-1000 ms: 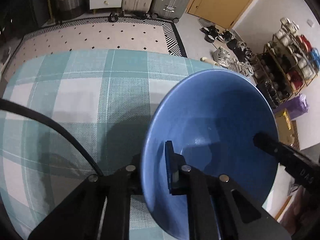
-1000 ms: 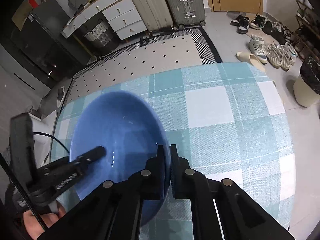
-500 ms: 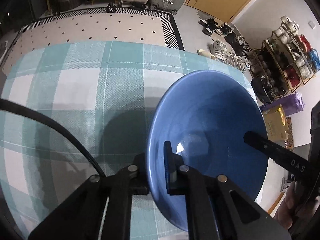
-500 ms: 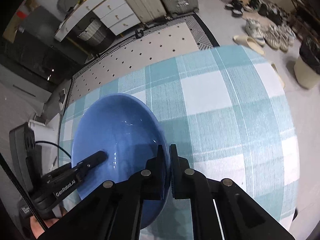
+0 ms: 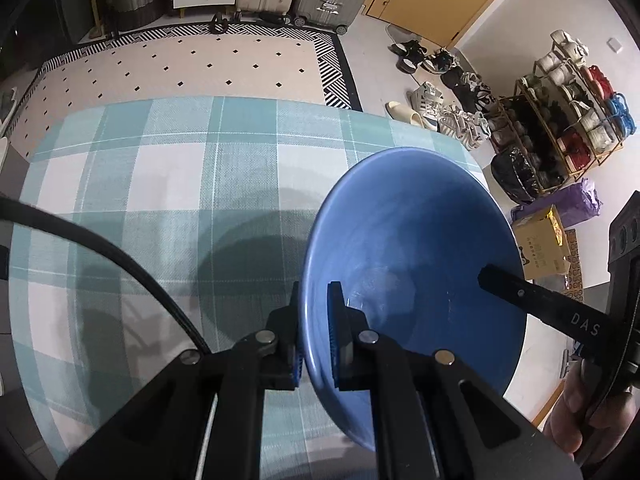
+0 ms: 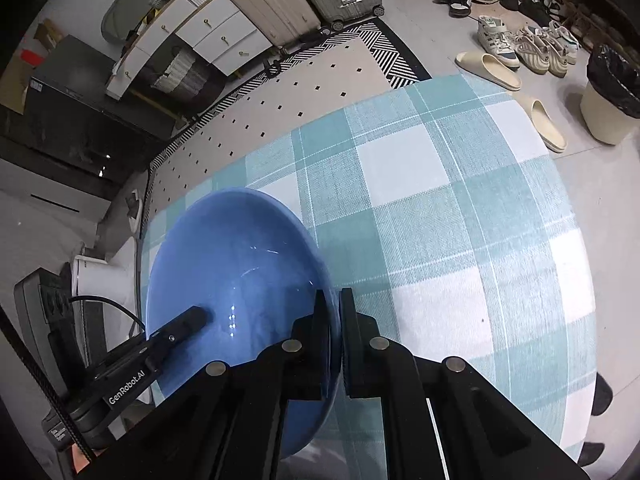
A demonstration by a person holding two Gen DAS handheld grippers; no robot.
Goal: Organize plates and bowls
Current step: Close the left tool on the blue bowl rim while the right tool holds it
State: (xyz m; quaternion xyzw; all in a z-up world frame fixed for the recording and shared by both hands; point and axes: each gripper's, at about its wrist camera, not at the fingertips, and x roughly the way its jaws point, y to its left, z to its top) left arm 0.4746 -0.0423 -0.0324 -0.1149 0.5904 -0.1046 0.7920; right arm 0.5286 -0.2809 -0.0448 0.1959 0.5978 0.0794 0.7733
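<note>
**Bowl held at both rims above the checked table**

Bowl, blue and glazed, hangs tilted above the teal-checked tablecloth, off the cloth with its shadow lying beside it. The left gripper pinches the bowl's near rim, one pad inside and one outside the wall. The right gripper is clamped the same way on the opposite rim, jaws pressed together on the thin edge.

Judging by its gloss and highlights, the bowl is stiff ceramic: probably fairly heavy for a rim pinch, slippery under the pads, and liable to chip or break if dropped. The rim is the only sensible hold, and two opposed grips look right for keeping it from swinging.

Much stays unseen. The bowl's underside and foot are hidden in both views. No plates, other bowls or rack appear near the bowl, so where it should go cannot be told. Part of the person's hand shows beyond the bowl's right edge, mostly cut off by the frame.
</note>
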